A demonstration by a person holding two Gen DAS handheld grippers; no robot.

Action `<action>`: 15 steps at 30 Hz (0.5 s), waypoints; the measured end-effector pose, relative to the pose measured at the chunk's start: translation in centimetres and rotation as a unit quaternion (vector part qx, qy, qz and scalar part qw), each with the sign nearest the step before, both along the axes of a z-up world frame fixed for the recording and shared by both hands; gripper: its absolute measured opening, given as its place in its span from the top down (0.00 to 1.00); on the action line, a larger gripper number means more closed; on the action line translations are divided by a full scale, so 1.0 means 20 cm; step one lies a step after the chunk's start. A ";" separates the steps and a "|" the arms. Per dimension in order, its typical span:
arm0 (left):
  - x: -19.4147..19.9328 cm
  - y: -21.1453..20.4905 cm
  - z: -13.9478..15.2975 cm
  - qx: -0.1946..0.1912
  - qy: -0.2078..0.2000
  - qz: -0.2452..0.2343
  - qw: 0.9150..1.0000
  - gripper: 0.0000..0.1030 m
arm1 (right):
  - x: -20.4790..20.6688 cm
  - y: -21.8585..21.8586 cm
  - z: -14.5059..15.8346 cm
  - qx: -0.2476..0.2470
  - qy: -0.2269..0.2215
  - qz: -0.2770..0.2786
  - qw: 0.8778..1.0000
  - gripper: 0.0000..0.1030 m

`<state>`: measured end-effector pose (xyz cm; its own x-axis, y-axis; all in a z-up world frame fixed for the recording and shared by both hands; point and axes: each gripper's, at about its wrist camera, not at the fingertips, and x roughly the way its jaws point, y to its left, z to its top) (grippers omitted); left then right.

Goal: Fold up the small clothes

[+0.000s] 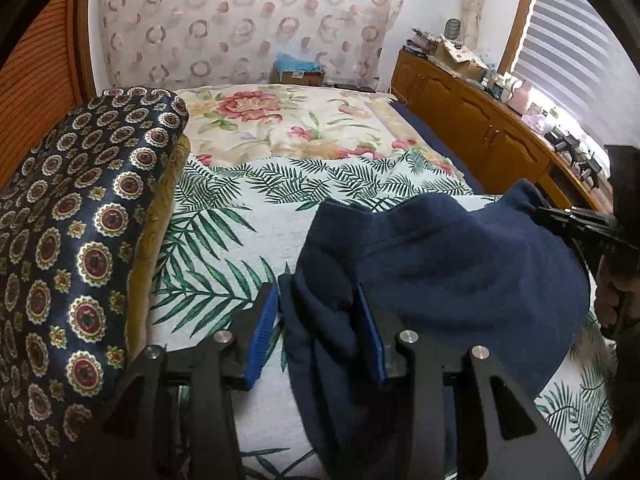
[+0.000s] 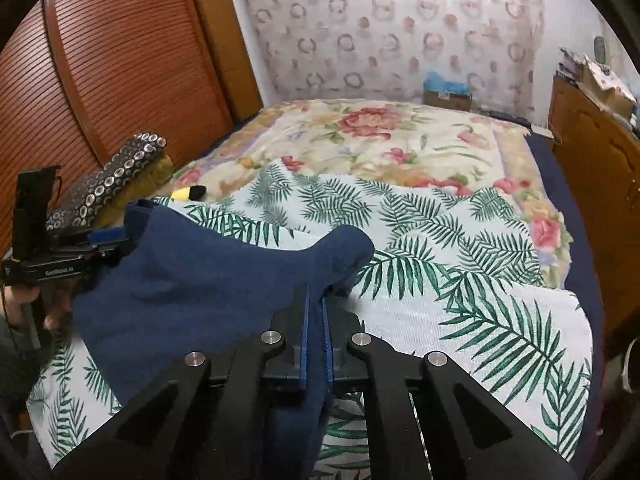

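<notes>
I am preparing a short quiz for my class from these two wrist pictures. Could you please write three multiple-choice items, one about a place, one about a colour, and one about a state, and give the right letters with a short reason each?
1. Where does the patterned stack of folded cloth lie, seen from the left wrist camera?
A. left of the navy garment
B. on the wooden cabinet
C. under the window blind

2. What colour is the garment being handled?
A. red
B. navy blue
C. yellow

3. How is the right gripper?
A. open above the bed
B. shut on the garment
C. resting on the cabinet

Answers:
1 A: the patterned stack sits at the left, the navy garment to its right.
2 B: its cloth is dark blue against the palm-leaf sheet.
3 B: the right gripper has its blue pads pressed on a fold of cloth.
</notes>
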<state>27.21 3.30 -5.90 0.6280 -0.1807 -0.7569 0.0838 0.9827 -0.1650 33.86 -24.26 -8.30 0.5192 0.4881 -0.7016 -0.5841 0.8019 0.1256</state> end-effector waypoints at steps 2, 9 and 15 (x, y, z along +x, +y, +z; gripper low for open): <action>0.00 0.00 0.00 0.008 0.000 0.000 1.000 0.60 | -0.02 0.01 0.02 -0.006 -0.007 -0.004 1.000 0.94; 0.01 0.02 -0.05 -0.004 0.022 -0.005 1.000 0.60 | -0.05 0.04 -0.02 -0.036 -0.002 -0.007 0.999 0.27; 0.02 0.05 -0.06 -0.032 0.030 -0.006 0.999 0.60 | -0.01 0.05 -0.12 -0.029 0.046 -0.013 0.998 0.27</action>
<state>27.67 4.25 -7.03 0.5788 -0.2371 -0.7802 0.0824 0.9689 -0.2333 33.73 -23.25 -10.72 0.4640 0.4324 -0.7731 -0.5507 0.8244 0.1306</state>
